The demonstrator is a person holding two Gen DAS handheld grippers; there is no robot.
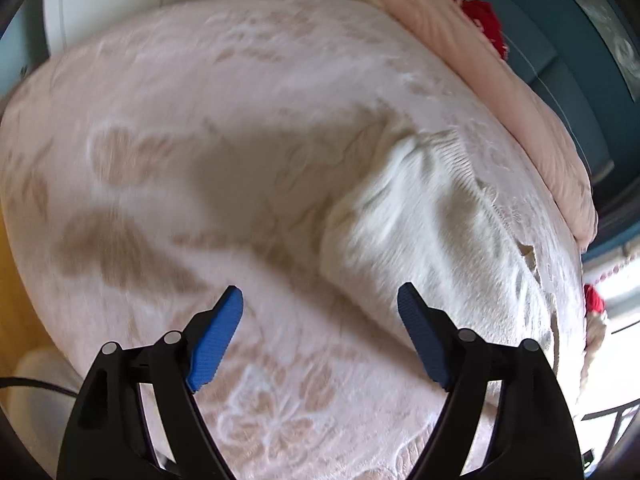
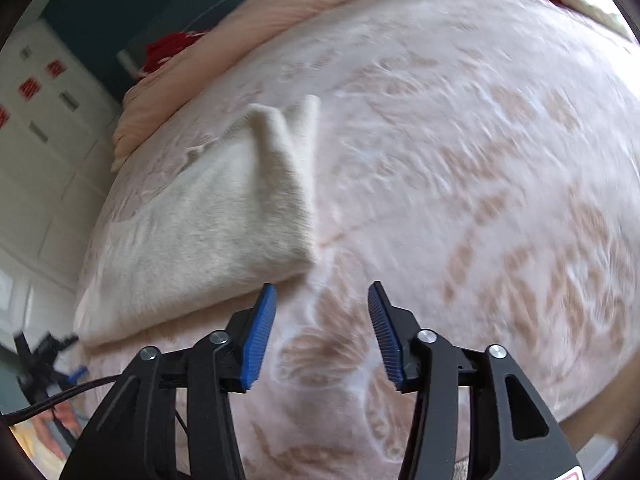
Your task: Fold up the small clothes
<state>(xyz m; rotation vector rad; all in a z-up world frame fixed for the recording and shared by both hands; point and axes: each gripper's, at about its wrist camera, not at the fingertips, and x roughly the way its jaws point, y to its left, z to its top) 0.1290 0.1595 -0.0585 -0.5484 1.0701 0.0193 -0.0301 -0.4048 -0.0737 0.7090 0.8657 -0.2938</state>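
Risk first: both views are motion-blurred, so you're probably moving fast over a soft, plush target, and a quick pinch could grab the patterned blanket point(image 2: 460, 200) along with the garment. That would drag the bedding and wreck the fold that looks already made.

Nearest to you, the left gripper point(image 1: 320, 300) has its jaws spread wide, nothing between the pads. The right gripper point(image 2: 322, 300) is likewise released, jaws apart and empty.

The white knit garment point(image 2: 208, 220) lies flat on the blanket, apparently doubled over. From the right wrist view, its near corner sits just beside the left-hand pad, outside the jaw gap and a little ahead. From the left wrist view, the garment point(image 1: 408, 216) lies ahead and off to the right, its near edge running behind the right-hand pad; again not between the jaws.

Second risk: two sleeve-like ends stick up at the far edge and could flop open if you lift by one layer only.

Further back, a pink duvet point(image 1: 500, 80) is bunched along the far side of the bed, well apart from the garment.
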